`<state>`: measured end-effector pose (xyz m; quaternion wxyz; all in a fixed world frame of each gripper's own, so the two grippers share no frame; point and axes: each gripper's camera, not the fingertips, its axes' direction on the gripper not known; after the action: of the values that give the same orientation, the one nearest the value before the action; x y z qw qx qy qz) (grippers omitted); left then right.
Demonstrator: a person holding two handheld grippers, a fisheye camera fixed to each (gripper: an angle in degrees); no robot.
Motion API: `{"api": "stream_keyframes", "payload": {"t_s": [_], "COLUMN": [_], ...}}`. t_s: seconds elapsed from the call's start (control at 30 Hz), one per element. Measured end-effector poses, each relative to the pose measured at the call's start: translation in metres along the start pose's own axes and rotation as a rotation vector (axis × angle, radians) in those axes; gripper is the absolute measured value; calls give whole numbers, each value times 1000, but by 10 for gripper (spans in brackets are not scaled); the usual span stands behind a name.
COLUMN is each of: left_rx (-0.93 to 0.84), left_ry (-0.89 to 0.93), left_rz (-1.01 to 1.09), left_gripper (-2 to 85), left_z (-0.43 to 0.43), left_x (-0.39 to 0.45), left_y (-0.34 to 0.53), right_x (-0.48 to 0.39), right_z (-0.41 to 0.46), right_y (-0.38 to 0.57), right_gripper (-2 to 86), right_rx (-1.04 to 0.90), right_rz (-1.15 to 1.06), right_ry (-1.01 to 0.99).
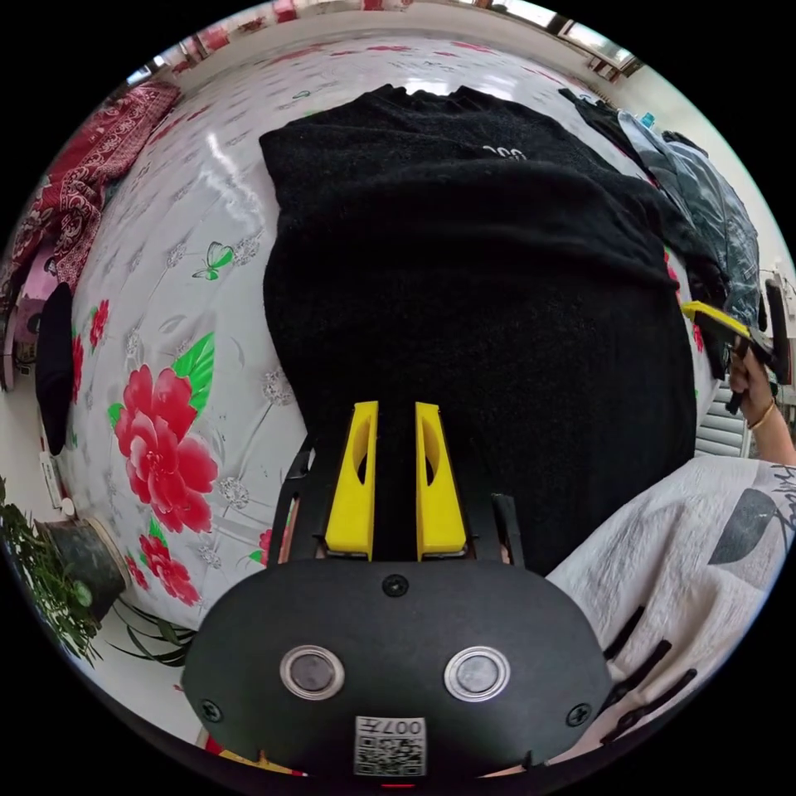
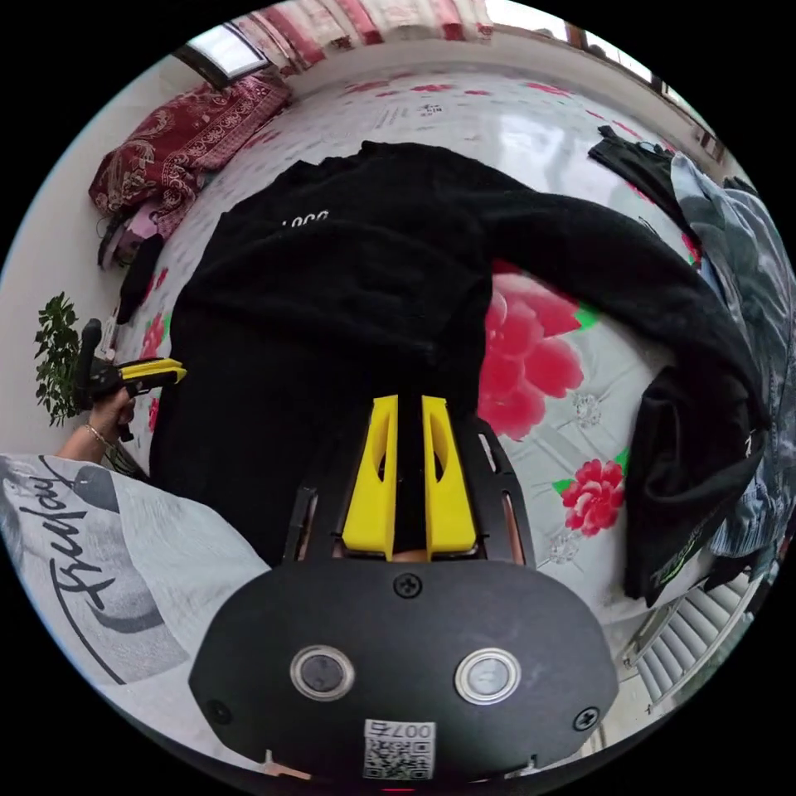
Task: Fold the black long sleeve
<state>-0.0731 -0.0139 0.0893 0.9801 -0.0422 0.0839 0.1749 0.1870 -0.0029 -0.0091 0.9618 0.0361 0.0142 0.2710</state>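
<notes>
Black knit long-sleeve top (image 1: 464, 274) lies flat on the floral glossy tablecloth (image 1: 166, 274), one sleeve (image 2: 630, 274) trailing right, while left gripper (image 1: 396, 414) and right gripper (image 2: 410, 408) hover above its near hem, jaws narrowly parted and empty, probably positioned to pinch it.

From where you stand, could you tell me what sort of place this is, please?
Most likely a room in a home. The black long sleeve lies on a large surface under a glossy floral cover, with a red patterned blanket heaped at its far edge and a potted plant beside it.
</notes>
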Motion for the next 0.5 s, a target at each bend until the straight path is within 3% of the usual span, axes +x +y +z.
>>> {"api": "stream_keyframes", "payload": {"t_s": [0.27, 0.33, 0.4, 0.43, 0.5], "left_rx": [-3, 4, 15, 17, 15], "left_ry": [-24, -18, -6, -6, -14], "left_rz": [27, 12, -11, -15, -14], "left_gripper": [75, 76, 77, 77, 76], "left_z": [-12, -14, -17, -18, -20], "left_x": [-2, -6, -10, -11, -11], "left_y": [-8, -8, -8, -9, -11], "right_x": [-50, -60, -56, -55, -44], "right_z": [-25, -7, 42, 32, 27], "right_y": [-38, -47, -41, -32, -20], "right_gripper": [60, 67, 78, 79, 81], "right_rx": [127, 81, -122, 3, 4], "right_rz": [-227, -267, -261, -255, -219], "right_ry": [117, 139, 166, 148, 109]}}
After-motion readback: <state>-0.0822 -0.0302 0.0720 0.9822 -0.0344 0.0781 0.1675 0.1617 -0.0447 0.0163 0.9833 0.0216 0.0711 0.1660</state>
